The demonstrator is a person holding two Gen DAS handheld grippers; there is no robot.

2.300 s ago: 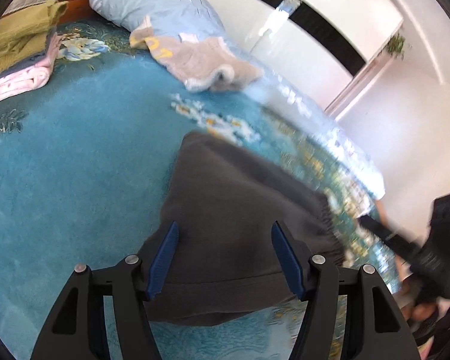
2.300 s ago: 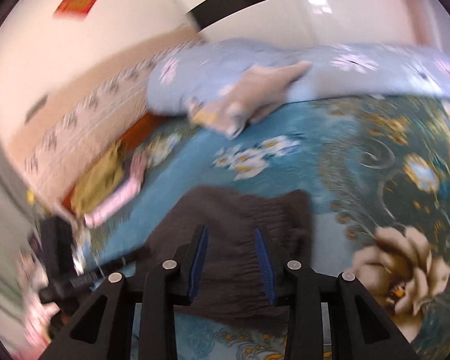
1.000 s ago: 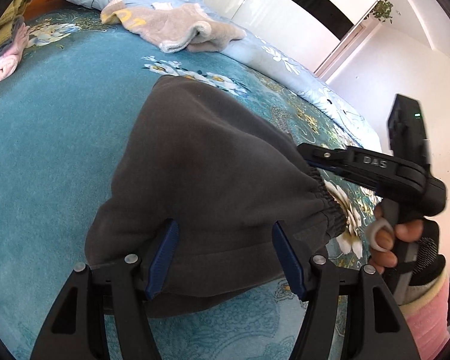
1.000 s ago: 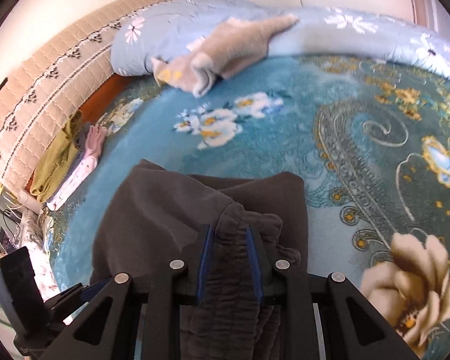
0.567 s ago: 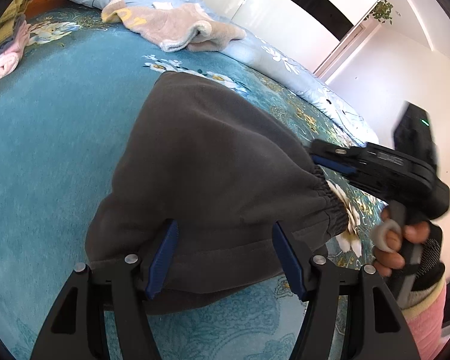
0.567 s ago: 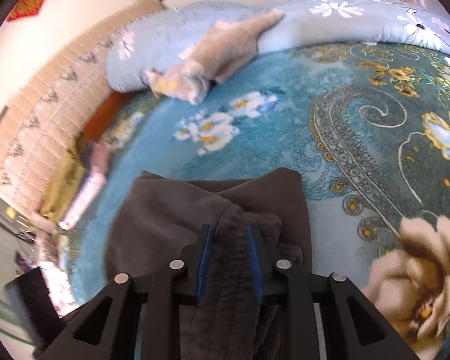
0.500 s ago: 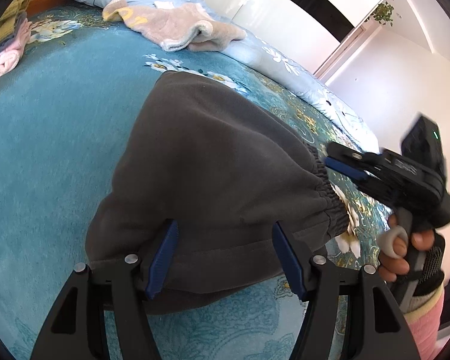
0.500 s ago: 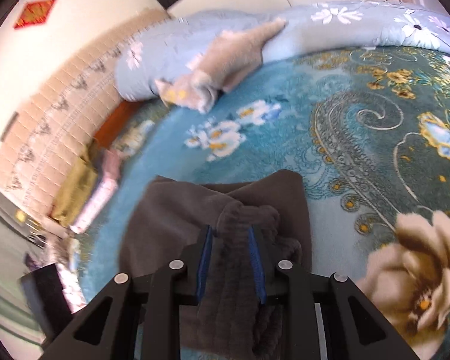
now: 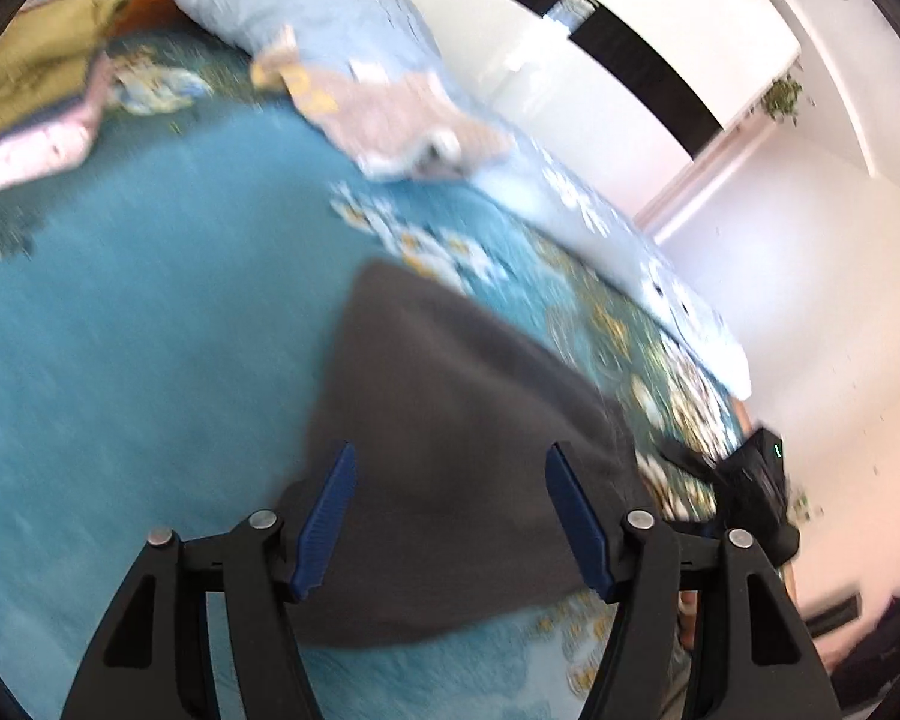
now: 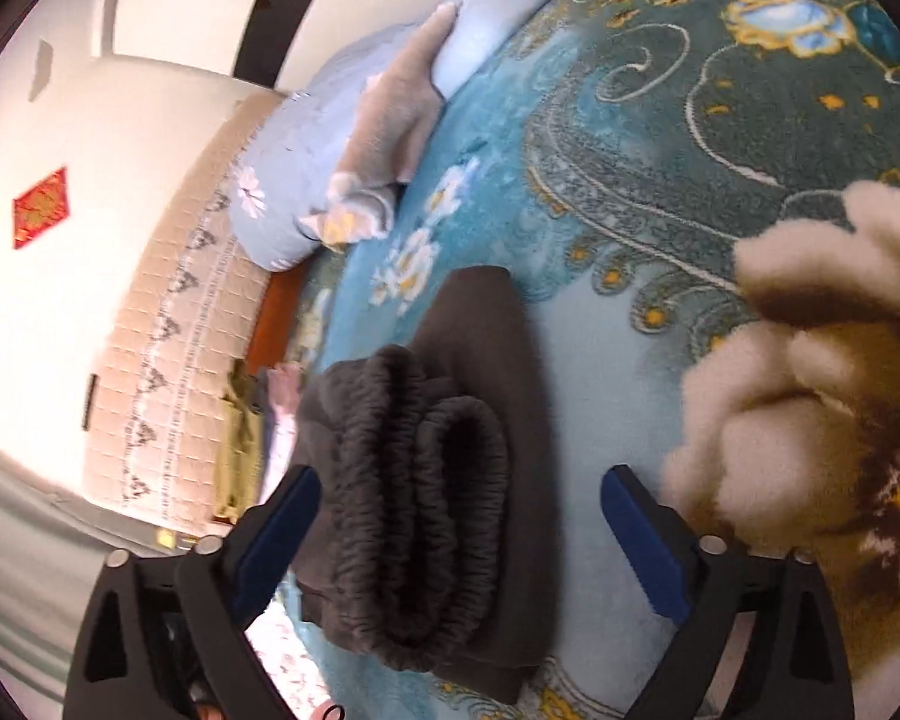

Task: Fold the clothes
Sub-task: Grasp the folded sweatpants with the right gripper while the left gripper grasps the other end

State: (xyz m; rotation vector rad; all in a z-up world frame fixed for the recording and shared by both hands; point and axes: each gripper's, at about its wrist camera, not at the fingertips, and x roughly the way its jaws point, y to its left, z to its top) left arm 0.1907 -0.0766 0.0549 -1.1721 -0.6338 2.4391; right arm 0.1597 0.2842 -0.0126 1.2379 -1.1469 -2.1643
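On the bed's teal floral plush blanket [image 10: 660, 138] lies a folded dark grey fleece garment [image 9: 450, 450], thick and soft, its gathered elastic waistband [image 10: 414, 480] bunched into two ribbed rolls on top of the flat layer below. Seen from the right wrist, the right claw [image 10: 459, 531] is opening, its blue pads spread wide to either side of the waistband and clear of the cloth. Seen from the left wrist, the left claw [image 9: 450, 516] is also opening, its pads apart above the garment's near edge, not pinching it. Beyond lie a light blue flowered pillow [image 9: 330, 6] and a crumpled beige-grey garment [image 9: 402, 126].
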